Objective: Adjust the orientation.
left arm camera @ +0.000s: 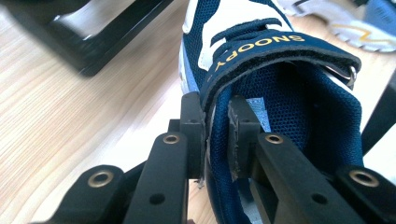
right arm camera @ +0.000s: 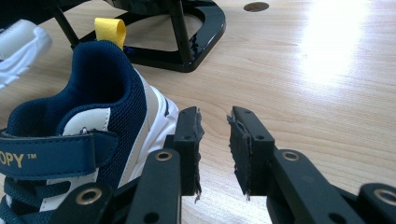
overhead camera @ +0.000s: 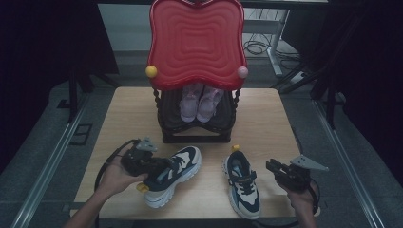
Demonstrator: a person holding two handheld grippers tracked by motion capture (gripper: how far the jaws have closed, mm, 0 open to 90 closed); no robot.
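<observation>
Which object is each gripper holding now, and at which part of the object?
The left gripper clamps the left sneaker by the side wall of its collar, beside the strap. The right gripper holds nothing; it is beside the right sneaker.

Dim high view with black surrounds, while the table shows white glare (near jaws slightly soft).

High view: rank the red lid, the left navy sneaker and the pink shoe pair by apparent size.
1. red lid, though tilted up toward the camera
2. left navy sneaker
3. pink shoe pair, farther back and partly hidden, so unsure
</observation>
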